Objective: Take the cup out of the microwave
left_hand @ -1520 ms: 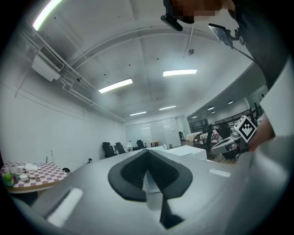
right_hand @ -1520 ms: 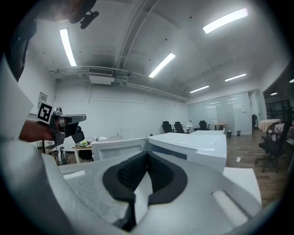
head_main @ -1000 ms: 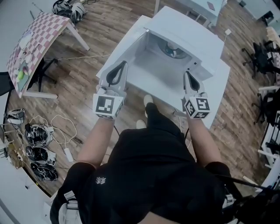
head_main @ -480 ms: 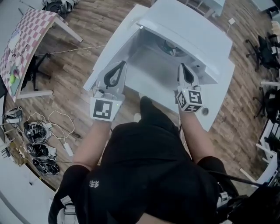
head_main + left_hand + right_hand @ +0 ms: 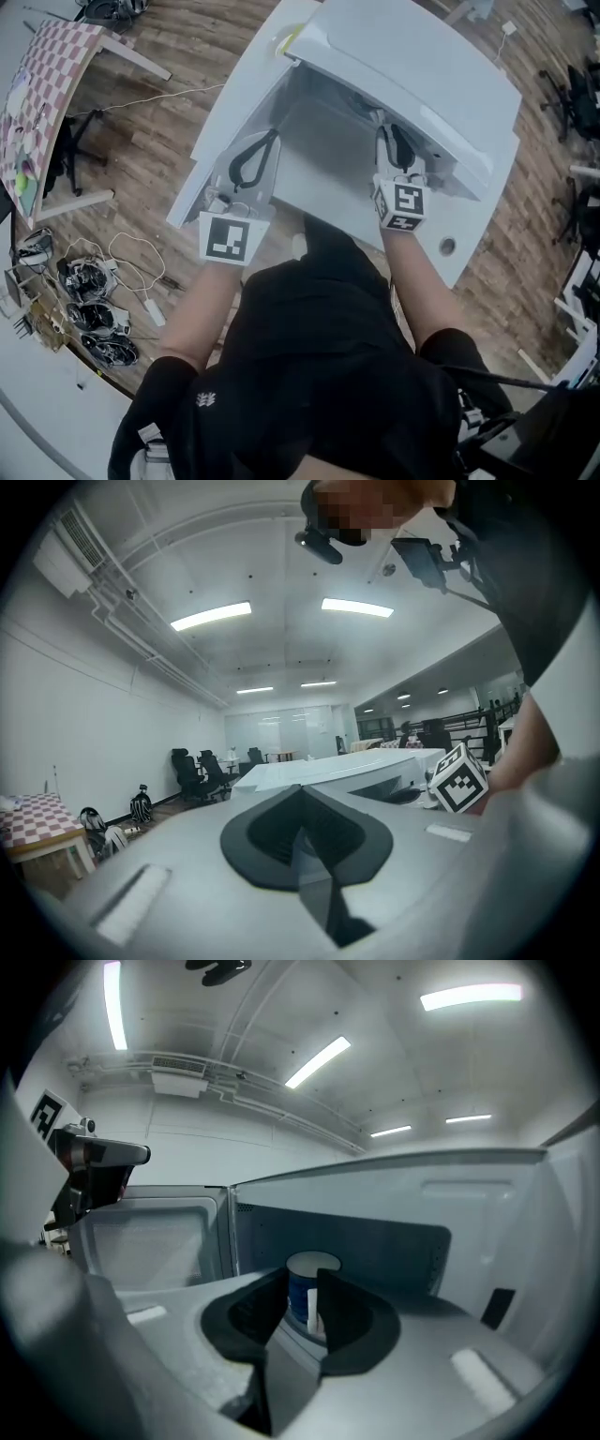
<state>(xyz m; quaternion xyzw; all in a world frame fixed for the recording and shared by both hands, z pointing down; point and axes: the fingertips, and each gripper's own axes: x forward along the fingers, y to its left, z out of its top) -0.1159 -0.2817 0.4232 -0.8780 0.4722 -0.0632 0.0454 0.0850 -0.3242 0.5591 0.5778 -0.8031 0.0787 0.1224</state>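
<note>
A white microwave [image 5: 412, 75] stands on a white table [image 5: 450, 248] with its door [image 5: 141, 1241] swung open to the left. Inside, at the middle of the cavity, a blue and white cup [image 5: 312, 1265] stands upright. My right gripper [image 5: 302, 1283] is at the cavity mouth and points at the cup. Its jaws are opening, with a narrow gap; the cup lies beyond the tips, untouched. From the head view the right gripper [image 5: 384, 127] reaches under the microwave's top, which hides the cup. My left gripper [image 5: 269, 141] hangs shut and empty by the door side.
A checkered table [image 5: 37, 84] stands at the far left. Cables and gear [image 5: 84, 300] lie on the wooden floor below it. Office chairs [image 5: 581, 84] stand at the right. The cavity walls close in around the right gripper.
Both grippers have moved forward and lower toward the microwave. The right one has gone from in front of the opening to its mouth.
</note>
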